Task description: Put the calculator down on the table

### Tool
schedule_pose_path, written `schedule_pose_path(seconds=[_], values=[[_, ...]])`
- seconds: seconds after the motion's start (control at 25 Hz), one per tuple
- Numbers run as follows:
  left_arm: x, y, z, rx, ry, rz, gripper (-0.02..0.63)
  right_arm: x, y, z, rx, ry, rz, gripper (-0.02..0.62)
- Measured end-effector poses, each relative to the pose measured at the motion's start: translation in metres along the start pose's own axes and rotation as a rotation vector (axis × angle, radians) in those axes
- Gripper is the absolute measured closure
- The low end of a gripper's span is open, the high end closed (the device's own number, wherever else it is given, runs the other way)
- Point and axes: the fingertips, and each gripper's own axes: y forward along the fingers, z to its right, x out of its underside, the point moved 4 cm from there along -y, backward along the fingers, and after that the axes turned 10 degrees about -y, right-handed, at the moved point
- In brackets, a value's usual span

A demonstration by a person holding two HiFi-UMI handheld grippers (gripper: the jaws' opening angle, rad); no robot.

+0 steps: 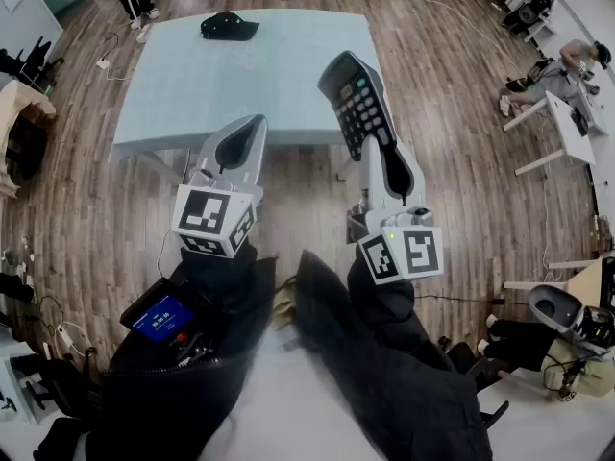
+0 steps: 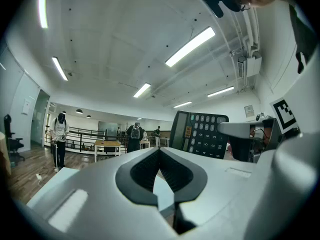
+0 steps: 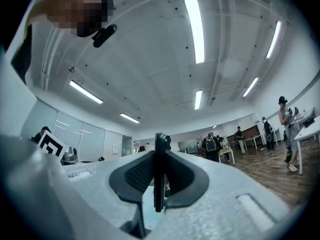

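Observation:
A black calculator (image 1: pixel 356 100) with grey keys stands on edge in my right gripper (image 1: pixel 377 150), which is shut on its lower end; it hangs over the near edge of the pale blue table (image 1: pixel 211 84). In the right gripper view the calculator (image 3: pixel 159 171) shows edge-on as a thin dark blade pinched between the pads. My left gripper (image 1: pixel 241 148) hovers beside it at the table's near edge, jaws shut with nothing in them. From the left gripper view the calculator (image 2: pixel 200 132) faces me at the right, beyond my left gripper (image 2: pixel 160 151).
A black cap (image 1: pixel 229 26) lies at the far side of the table. Wooden floor surrounds the table. White desks (image 1: pixel 567 123) stand at the right, and a person (image 2: pixel 59 139) stands at the far left of the room, others further back.

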Motion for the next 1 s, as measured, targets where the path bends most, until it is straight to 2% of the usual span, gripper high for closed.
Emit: schedule_pose_path(seconds=[0.44,1.0], values=[[0.001,0.004,0.003,0.002,-0.011,-0.006,0.611,-0.001,0.001,0.002,-0.01,0.0,-0.002,0.548],[0.016,0.009,0.01,-0.015,-0.02,-0.033,0.611,0.011,-0.003,0.014,-0.02,0.067,-0.011,0.546]])
